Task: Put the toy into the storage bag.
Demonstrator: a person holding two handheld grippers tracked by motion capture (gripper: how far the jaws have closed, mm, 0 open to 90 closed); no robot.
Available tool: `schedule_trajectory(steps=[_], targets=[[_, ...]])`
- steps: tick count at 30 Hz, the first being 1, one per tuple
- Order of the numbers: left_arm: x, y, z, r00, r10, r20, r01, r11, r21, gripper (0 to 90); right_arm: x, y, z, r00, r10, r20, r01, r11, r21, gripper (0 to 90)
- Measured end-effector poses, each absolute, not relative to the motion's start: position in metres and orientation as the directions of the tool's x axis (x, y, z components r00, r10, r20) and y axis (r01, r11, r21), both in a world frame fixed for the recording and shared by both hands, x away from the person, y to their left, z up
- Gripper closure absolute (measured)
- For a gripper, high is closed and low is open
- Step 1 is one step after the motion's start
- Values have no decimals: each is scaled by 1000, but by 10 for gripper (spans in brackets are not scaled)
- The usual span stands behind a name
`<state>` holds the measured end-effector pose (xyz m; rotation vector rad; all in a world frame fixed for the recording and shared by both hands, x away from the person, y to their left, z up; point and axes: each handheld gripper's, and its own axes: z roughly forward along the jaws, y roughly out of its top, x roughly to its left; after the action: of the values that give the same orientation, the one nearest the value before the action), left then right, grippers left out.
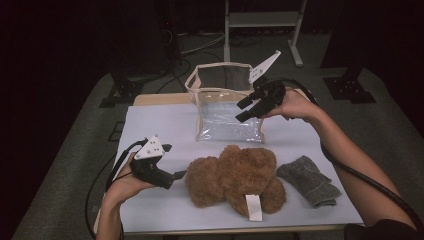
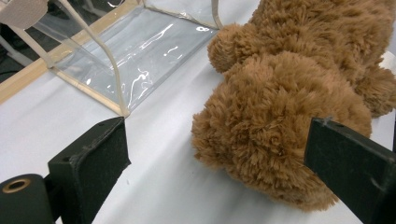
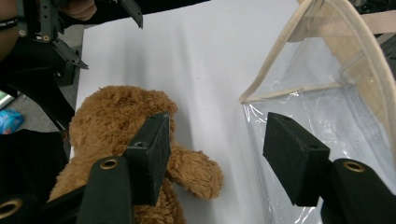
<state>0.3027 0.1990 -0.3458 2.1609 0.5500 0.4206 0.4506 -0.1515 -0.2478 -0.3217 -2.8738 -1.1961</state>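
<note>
A brown teddy bear (image 1: 235,180) lies face down near the front edge of the table (image 1: 165,125), with a clear zip bag (image 1: 227,107) standing open at its 12 o'clock and a grey cloth (image 1: 309,181) just beside it at 3 o'clock. The left gripper (image 1: 176,175) sits at the bear's 9 o'clock, jaws wide and empty, seemingly lined up to take the plush head. The right gripper (image 1: 248,109) hovers at the bag's right rim, jaws also apart with nothing between them, probably placed to hold the mouth open for packing.
</note>
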Motion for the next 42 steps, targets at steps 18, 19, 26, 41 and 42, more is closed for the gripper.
schedule_trajectory(steps=[18, 19, 26, 41, 42], targets=[[305, 207, -348, 836, 539, 107, 258, -558, 789, 56, 478, -138, -237, -978, 197, 70, 193, 724, 662, 411], [305, 207, -348, 834, 541, 108, 261, -559, 787, 56, 479, -138, -237, -977, 199, 70, 195, 725, 660, 412], [305, 211, -349, 826, 553, 106, 273, -558, 783, 56, 487, -134, -234, -975, 217, 50, 197, 737, 646, 414], [306, 213, -352, 826, 554, 103, 284, -568, 772, 55, 501, -132, -236, -963, 269, 9, 215, 748, 628, 420], [306, 213, -352, 826, 553, 104, 284, -569, 771, 55, 502, -132, -236, -963, 270, 8, 216, 749, 626, 421]])
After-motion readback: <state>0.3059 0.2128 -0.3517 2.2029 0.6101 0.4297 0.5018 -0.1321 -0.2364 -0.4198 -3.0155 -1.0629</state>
